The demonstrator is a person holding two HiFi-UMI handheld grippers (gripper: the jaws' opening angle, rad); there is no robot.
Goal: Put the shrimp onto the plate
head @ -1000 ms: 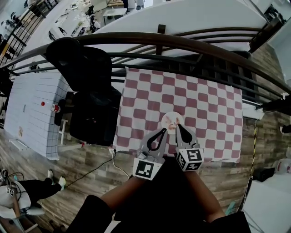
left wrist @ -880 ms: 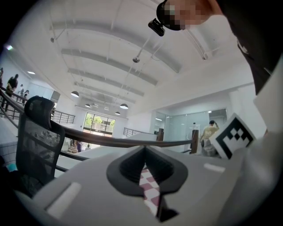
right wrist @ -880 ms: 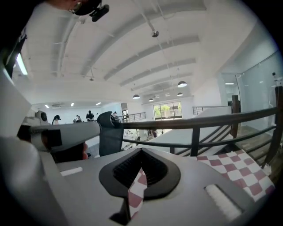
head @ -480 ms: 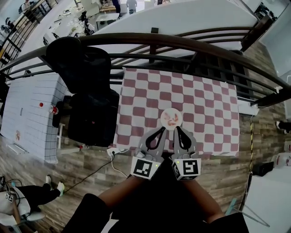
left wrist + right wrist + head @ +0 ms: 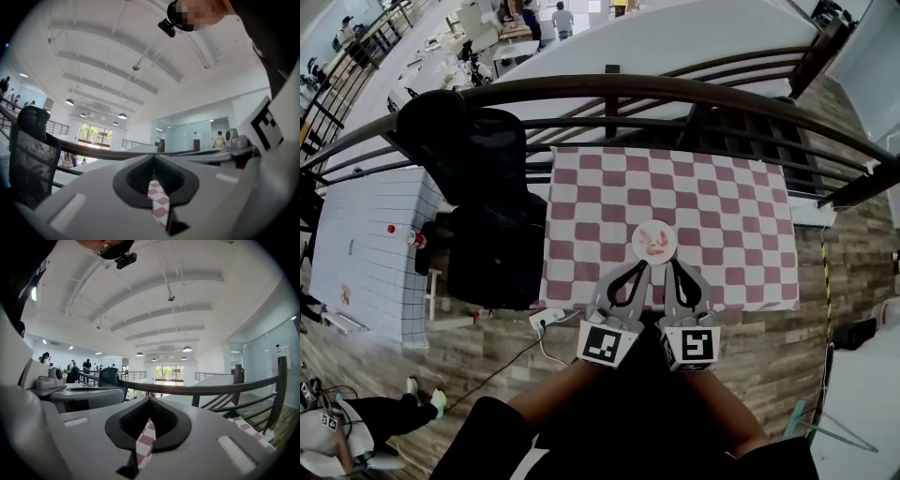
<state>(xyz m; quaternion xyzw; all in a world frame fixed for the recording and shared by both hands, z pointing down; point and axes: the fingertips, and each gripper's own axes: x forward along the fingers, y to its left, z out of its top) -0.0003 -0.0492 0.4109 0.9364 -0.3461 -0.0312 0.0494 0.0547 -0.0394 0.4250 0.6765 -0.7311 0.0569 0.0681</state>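
A small white plate point(image 5: 653, 230) sits on the red-and-white checked tablecloth point(image 5: 731, 216), close to the table's near edge. Pink shrimp point(image 5: 655, 247) lie on the plate. My left gripper point(image 5: 637, 270) and right gripper point(image 5: 673, 266) hover side by side just short of the plate, both shut with nothing between the jaws. In the left gripper view the jaws point(image 5: 153, 161) meet, and only a strip of checked cloth shows through the slit. The right gripper view shows the same, its jaws point(image 5: 150, 401) pressed together and empty.
A dark curved railing point(image 5: 675, 89) runs behind the table. A black office chair point(image 5: 473, 141) and a black bag point(image 5: 492, 253) stand left of the table. Farther left is a white table point(image 5: 366, 225) with a red-capped bottle point(image 5: 403, 232). A power strip point(image 5: 546, 322) lies on the wooden floor.
Both grippers have drawn back a little from the plate toward the near edge, staying shut. The shrimp rest on the plate throughout.
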